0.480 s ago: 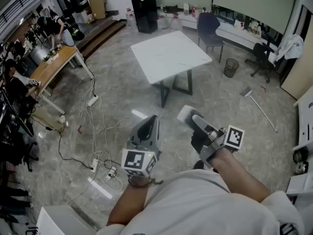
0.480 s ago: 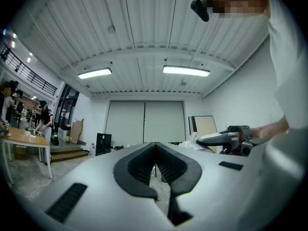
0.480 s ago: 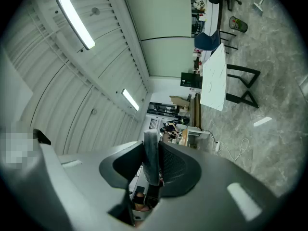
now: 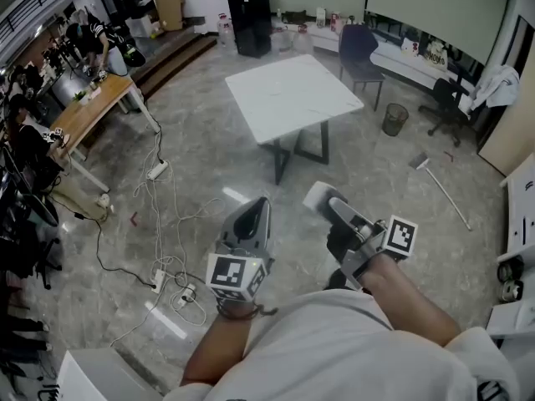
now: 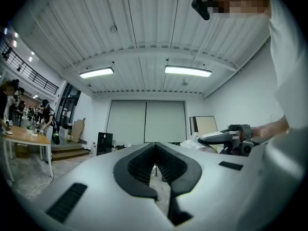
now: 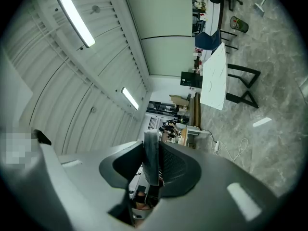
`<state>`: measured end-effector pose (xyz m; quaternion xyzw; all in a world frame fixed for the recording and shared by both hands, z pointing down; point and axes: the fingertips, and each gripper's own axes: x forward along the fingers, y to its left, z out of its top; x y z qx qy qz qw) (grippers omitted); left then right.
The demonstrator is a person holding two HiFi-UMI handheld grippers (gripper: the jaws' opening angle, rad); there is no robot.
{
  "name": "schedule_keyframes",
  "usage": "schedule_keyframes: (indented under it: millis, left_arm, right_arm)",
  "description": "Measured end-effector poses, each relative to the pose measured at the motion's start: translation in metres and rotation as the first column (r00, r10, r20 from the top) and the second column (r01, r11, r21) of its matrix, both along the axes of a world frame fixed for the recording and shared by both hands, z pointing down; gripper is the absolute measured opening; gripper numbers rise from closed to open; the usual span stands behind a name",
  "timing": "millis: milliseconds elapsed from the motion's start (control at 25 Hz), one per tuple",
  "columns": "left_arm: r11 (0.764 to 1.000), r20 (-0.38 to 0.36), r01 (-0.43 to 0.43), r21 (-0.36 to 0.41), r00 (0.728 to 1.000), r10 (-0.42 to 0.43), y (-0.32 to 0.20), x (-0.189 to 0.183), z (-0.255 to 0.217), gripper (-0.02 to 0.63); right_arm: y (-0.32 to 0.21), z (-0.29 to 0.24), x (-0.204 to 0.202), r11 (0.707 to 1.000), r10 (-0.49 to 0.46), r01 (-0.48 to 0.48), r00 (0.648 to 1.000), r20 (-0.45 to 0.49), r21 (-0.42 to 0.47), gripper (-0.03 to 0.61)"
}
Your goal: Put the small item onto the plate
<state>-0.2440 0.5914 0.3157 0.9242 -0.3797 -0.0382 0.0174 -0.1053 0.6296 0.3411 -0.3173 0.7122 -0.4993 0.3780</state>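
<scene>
Head view: white table (image 4: 292, 98), grey marble floor (image 4: 393, 174); left gripper (image 4: 257, 205) jaws clenched empty, right gripper (image 4: 333, 202) grasping flat item (image 4: 317, 195).

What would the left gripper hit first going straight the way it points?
Probably the white table: in the head view the left gripper points toward it, with only floor between. Height is unclear, so it might pass under the top.

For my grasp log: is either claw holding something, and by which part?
The right claw grips a thin, flat, pale grey item by its edge. The left claw is shut and empty.
</scene>
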Motion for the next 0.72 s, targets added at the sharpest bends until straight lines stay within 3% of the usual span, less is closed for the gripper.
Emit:
schedule_keyframes:
  millis: [320,720]
  left_arm:
    - [1.0,0.001,0.018,-0.005,1.0,-0.018,-0.006,-0.003,0.003,0.006]
    - [0.998,0.02,0.046,-0.041,0.999,-0.045,-0.067,0.019,0.016,0.006]
  right_arm:
    - [-0.009,0.011,0.003,1.0,-0.019,0.018,1.0,-0.017,-0.02,0.095]
    - [-0.075,0.016,0.025,0.998,-0.047,0.048,0.999,0.018,-0.034,0.095]
